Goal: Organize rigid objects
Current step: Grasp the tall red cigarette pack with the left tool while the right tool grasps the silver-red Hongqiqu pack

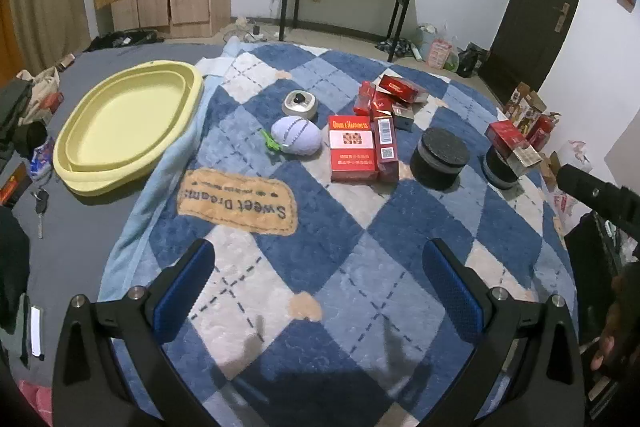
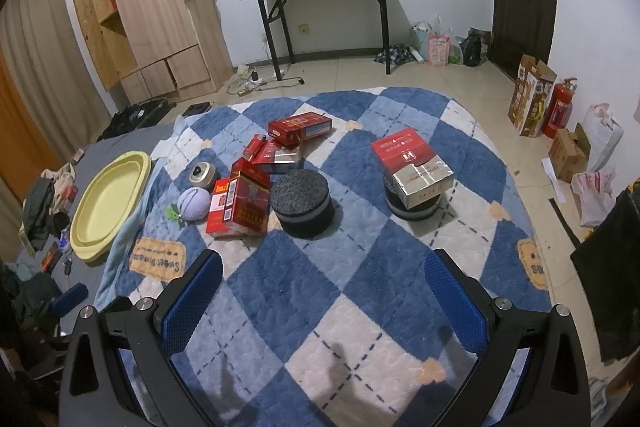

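Hovering over the plush quilt (image 1: 320, 247), both grippers' ribbed blue jaws spread, empty.

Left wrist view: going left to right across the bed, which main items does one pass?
Yellow tray → purple ball → large red Double Happiness box → black round container → red box on a second round container. Both grippers, left gripper and right gripper, are open and empty.

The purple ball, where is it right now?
The purple ball lies on the blue checked blanket, left of the red boxes and just in front of the small silver dish, right of the yellow tray.
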Available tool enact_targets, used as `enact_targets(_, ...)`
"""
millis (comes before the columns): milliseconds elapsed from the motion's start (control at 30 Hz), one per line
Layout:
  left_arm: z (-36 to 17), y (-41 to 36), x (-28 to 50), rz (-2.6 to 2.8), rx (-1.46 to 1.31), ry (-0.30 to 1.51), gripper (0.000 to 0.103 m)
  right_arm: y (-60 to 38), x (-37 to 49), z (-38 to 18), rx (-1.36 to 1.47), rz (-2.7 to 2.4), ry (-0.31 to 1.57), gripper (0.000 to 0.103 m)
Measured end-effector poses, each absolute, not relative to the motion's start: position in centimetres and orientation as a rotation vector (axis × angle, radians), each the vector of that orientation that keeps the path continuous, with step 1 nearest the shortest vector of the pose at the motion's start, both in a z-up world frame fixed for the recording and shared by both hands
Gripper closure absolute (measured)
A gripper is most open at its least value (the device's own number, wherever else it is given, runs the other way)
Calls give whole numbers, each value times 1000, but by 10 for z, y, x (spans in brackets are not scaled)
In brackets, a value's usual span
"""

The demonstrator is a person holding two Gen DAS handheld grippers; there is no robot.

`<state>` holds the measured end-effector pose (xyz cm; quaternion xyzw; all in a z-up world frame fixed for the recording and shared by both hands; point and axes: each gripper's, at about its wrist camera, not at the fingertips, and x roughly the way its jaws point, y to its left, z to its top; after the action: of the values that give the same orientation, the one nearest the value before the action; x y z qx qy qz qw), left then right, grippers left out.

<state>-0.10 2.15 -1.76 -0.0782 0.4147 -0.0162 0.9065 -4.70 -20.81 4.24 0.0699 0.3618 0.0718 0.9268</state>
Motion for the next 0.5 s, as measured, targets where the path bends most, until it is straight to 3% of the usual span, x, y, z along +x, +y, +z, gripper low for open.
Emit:
enact_targets(267, -21, 30, 17, -111, -220, 888, 0, -259, -20, 46, 278, 143, 781, 0)
enact_targets(500, -23, -18, 66, -237, -82, 907, 1, -278, 37, 45, 103, 206, 815, 0)
